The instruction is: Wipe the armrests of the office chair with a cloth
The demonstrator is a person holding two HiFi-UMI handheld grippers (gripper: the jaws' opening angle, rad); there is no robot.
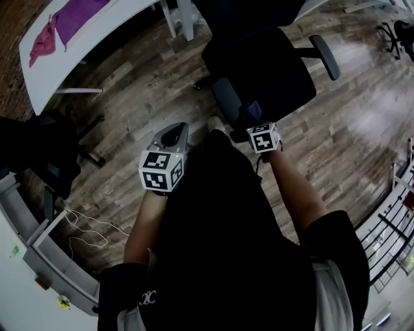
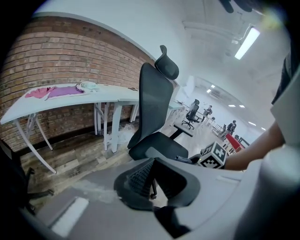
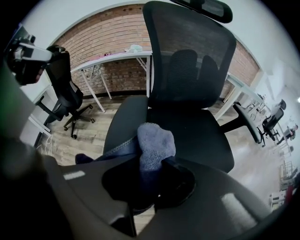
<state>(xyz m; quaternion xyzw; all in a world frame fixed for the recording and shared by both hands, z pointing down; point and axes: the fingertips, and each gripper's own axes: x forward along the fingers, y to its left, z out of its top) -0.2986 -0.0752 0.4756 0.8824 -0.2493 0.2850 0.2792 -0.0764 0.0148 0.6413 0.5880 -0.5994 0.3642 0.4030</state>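
Two grippers in play, one cloth, one office chair.

Head view: the office chair (image 1: 272,64) stands on the wood floor (image 1: 142,84) ahead of the person. Its near armrest (image 1: 226,97) points toward the right gripper (image 1: 251,118). The far armrest (image 1: 325,56) is on the chair's other side. The cloth (image 1: 251,110), bluish, sits at the near armrest's closest end, at the tip of the right gripper. The left gripper (image 1: 173,131) is held over bare floor, apart from the chair. A white counter (image 1: 52,64) at upper left carries purple and pink fabric (image 1: 71,19).

Left gripper view: jaws slightly apart with nothing between them, and floor shows through the narrow gap. The chair (image 2: 154,103) is seen side-on beyond, with the counter (image 2: 112,100) against the brick wall (image 2: 61,56).

Right gripper view: jaws closed on the cloth (image 3: 154,143), whose grey-blue bunch stands up out of the grip. It lies at the inner edge of the near armrest (image 3: 124,119), in front of the seat (image 3: 197,136); actual contact cannot be confirmed. The far armrest (image 3: 246,123) stays well apart.
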